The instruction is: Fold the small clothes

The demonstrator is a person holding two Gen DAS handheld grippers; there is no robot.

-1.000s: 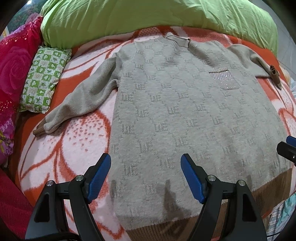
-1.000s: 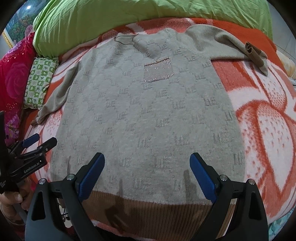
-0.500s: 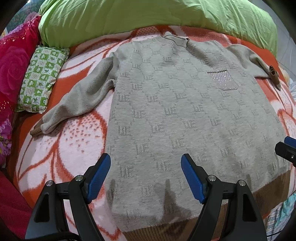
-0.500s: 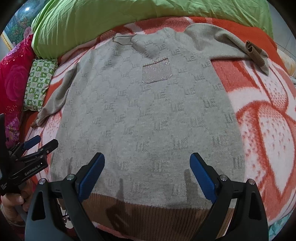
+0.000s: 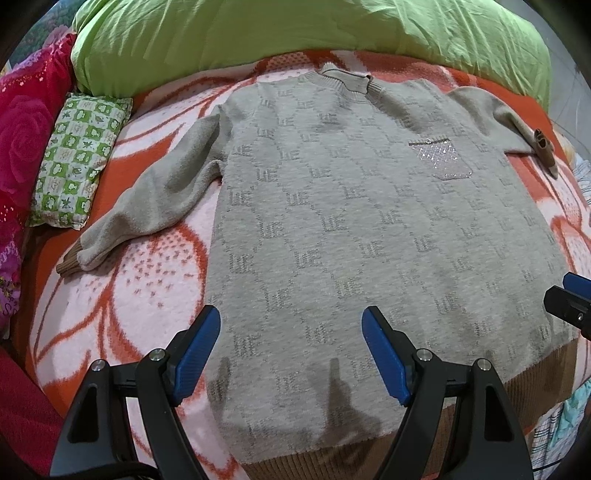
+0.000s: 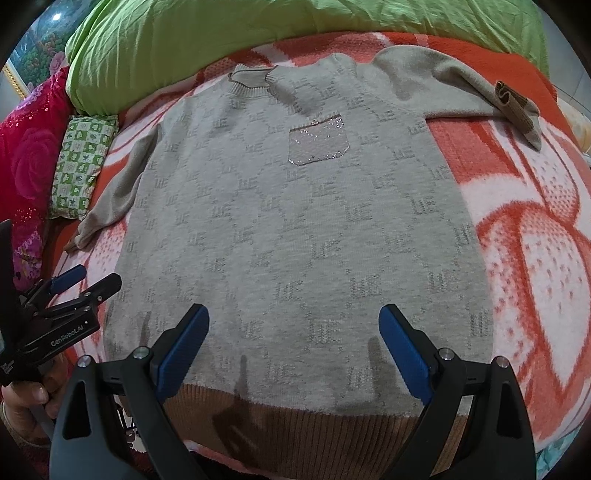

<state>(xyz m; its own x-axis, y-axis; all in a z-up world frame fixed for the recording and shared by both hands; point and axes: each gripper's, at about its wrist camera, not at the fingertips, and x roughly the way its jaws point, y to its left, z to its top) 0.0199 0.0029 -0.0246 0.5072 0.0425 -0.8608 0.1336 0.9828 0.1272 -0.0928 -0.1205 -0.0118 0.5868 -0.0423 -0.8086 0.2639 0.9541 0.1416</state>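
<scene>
Left tongs (image 5: 290,345) are standing wide open, gripping nothing, and are hovering over the lower left part of the sweater (image 5: 369,229). Right tongs (image 6: 293,343) are likewise standing wide open and empty, hovering above the sweater's brown ribbed hem (image 6: 314,424). The grey sweater is lying flat, front up, on the bed's orange-and-white floral blanket (image 5: 147,280), neckline pointing away from the tongs. Its glittering chest pocket (image 6: 317,142) is facing up. One sleeve (image 5: 155,199) is lying angled outward on the blanket; the other sleeve (image 6: 454,92) is stretching sideways, its brown cuff folded over. A green checked pillow (image 5: 79,158) is lying beyond the angled sleeve. A lime-green duvet (image 5: 295,29) is lying past the neckline.
</scene>
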